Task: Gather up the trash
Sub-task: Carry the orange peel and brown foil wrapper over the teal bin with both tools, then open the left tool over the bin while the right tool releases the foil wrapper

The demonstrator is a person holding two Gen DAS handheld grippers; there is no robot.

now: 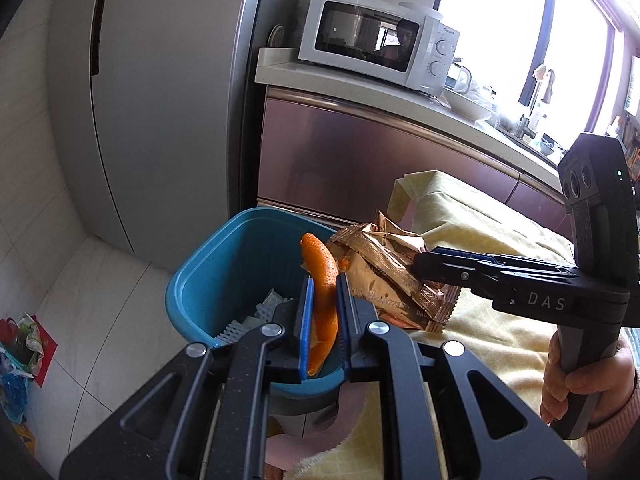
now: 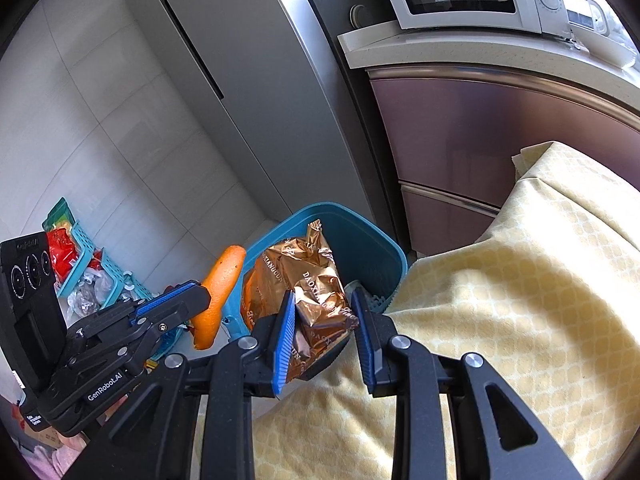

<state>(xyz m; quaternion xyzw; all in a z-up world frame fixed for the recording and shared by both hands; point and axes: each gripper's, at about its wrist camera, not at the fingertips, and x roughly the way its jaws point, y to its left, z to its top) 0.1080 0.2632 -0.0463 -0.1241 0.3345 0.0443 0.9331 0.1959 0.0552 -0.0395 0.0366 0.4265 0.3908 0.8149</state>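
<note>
Kitchen floor tiles filled the left of the frame; at centre the blue bin (image 1: 224, 280) stood beside a yellow tablecloth (image 2: 520, 300). Left gripper (image 1: 320, 320) had clamped an orange peel (image 1: 322, 280) over the bin; right gripper (image 2: 324, 332) pinched a crumpled bronze snack wrapper (image 2: 312, 280) at its rim, which might catch the rim and fall outside

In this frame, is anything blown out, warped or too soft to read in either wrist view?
Left wrist view: the window is blown out white, the fridge edges bow from fisheye, and the orange peel stays sharp. Right wrist view: even light, a soft shadow on the yellow cloth, and legible print on the snack wrapper.
</note>
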